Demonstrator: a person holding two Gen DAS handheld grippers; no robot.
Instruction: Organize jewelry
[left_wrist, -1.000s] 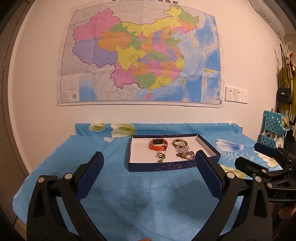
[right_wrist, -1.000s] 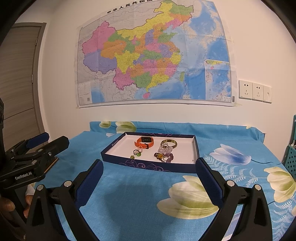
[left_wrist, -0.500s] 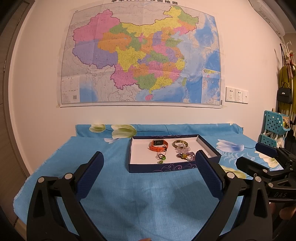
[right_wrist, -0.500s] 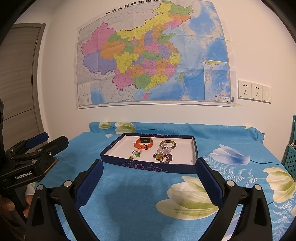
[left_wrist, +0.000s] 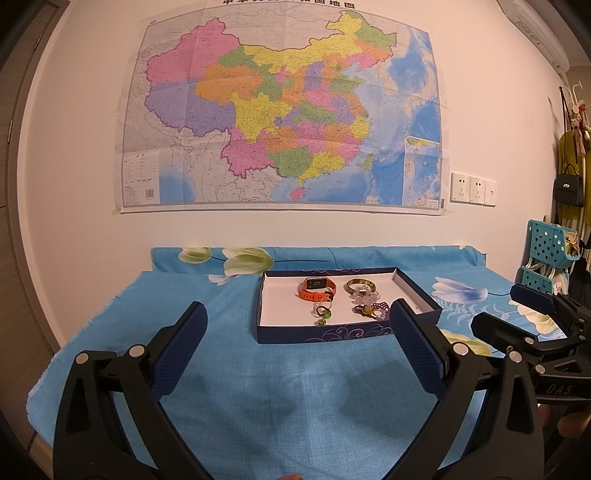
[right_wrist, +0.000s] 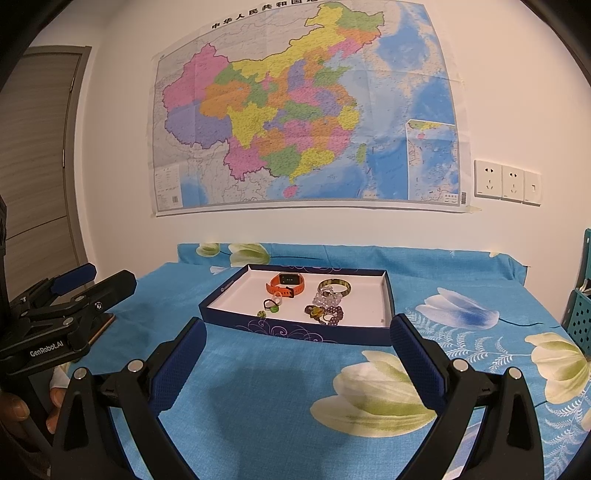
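A shallow dark blue tray (left_wrist: 321, 334) with a white floor sits on the counter (left_wrist: 258, 387), which is covered by a blue flowered cloth (right_wrist: 388, 391). The jewelry lies inside the tray, toward its right half. An orange watch (left_wrist: 317, 288) lies at the far middle, with a green bangle (left_wrist: 361, 286) just to its right. A clear bead bracelet (left_wrist: 365, 296) lies just in front of the bangle, and a purple bead bracelet (left_wrist: 375, 309) lies nearer still, next to the tray's right wall. A small ring with a green stone (left_wrist: 325, 313) lies near the tray's middle, and a tiny green piece (left_wrist: 320, 322) lies by the near wall.

The left tongs (left_wrist: 297, 354) hang above the cloth on the near side of the tray, spread wide with nothing between the blue pads. The right tongs (right_wrist: 295, 362) hang likewise near the tray, spread wide and holding nothing. From the right wrist view, the left tongs (right_wrist: 74, 295) appear at the left edge, well apart from the tray; from the left wrist view, the right tongs (left_wrist: 524, 314) appear at the right edge.

A large colored map (left_wrist: 284, 110) hangs on the far wall. White wall sockets (left_wrist: 472, 189) sit to its right. A teal basket rack (left_wrist: 546, 251) stands at the far right.
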